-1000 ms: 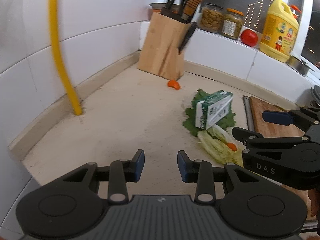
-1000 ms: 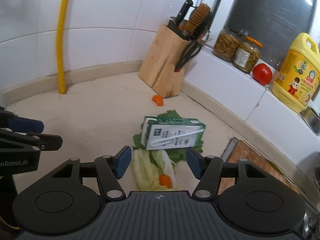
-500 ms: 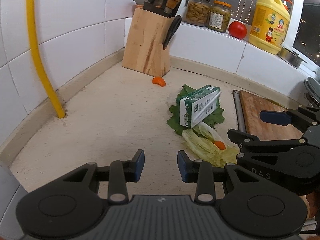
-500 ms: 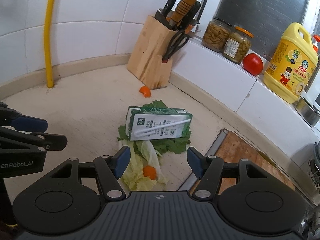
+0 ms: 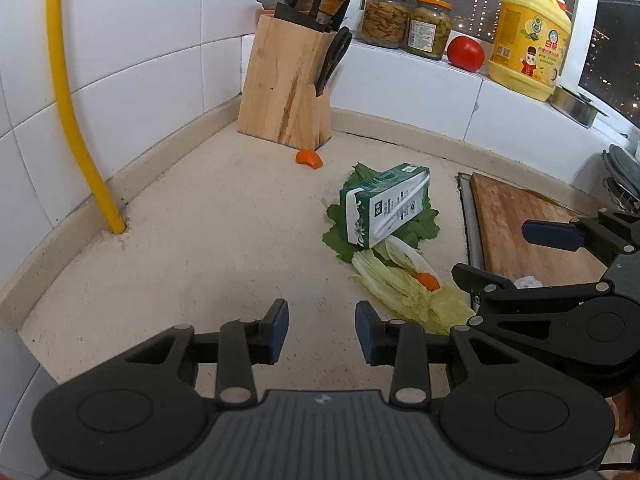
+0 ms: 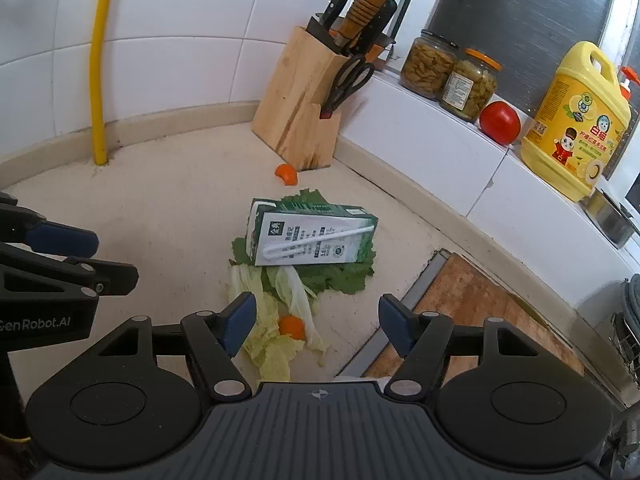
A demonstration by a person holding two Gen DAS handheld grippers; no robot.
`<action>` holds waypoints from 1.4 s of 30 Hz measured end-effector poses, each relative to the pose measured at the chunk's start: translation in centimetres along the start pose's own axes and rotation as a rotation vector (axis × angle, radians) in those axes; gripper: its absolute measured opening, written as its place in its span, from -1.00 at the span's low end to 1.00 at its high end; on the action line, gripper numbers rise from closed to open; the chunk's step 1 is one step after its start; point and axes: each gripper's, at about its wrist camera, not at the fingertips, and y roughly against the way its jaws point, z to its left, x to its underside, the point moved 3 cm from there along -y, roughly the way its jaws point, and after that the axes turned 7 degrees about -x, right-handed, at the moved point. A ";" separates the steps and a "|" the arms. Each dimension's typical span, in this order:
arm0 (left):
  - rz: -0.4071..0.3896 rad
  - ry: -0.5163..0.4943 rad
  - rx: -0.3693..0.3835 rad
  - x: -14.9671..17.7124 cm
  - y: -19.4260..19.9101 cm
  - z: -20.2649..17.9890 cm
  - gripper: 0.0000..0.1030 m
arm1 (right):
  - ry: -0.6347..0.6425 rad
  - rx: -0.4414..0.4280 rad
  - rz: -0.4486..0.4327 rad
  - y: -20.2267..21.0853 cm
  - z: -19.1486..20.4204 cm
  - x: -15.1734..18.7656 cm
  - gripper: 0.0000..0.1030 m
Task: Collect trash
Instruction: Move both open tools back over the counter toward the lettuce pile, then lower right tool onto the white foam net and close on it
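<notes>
A green-and-white milk carton (image 6: pixel 312 236) lies on its side on a dark green leaf (image 6: pixel 344 280), mid-counter. Just in front, pale cabbage leaves (image 6: pixel 272 320) carry an orange carrot piece (image 6: pixel 292 326). My right gripper (image 6: pixel 316 320) hovers over the cabbage, its jaws opening, touching nothing. A second orange piece (image 6: pixel 286 172) lies by the knife block. In the left wrist view the carton (image 5: pixel 384 208) and cabbage (image 5: pixel 400 284) sit ahead to the right. My left gripper (image 5: pixel 322 328) is open over bare counter, empty. The right gripper (image 5: pixel 516 256) shows at the right edge.
A wooden knife block (image 5: pixel 286 92) stands in the back corner, and a yellow pipe (image 5: pixel 80 140) runs up the left wall. A wooden cutting board (image 5: pixel 528 232) lies right of the leaves. Jars, a tomato (image 6: pixel 500 122) and a yellow detergent jug (image 6: pixel 576 120) line the rear ledge.
The right gripper's jaws have spread a little wider. Both views have shifted slightly. The carton and leaves lie where they were.
</notes>
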 end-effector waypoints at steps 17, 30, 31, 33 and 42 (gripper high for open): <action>-0.004 -0.035 0.016 1.0 1.4 -1.6 -0.39 | -0.017 0.018 0.012 1.4 -0.6 2.0 0.57; 0.005 -0.049 0.032 1.3 1.6 -1.8 -0.37 | -0.039 0.026 0.044 1.3 -0.9 3.0 0.62; 0.007 -0.049 0.034 1.3 1.5 -1.8 -0.37 | -0.042 0.025 0.048 1.2 -0.9 3.1 0.62; 0.009 -0.049 0.037 1.3 1.4 -1.8 -0.37 | -0.047 0.024 0.058 1.0 -1.0 3.2 0.63; 0.024 -0.040 0.037 1.7 1.0 -1.3 -0.37 | -0.064 0.020 0.084 0.5 -1.8 4.1 0.63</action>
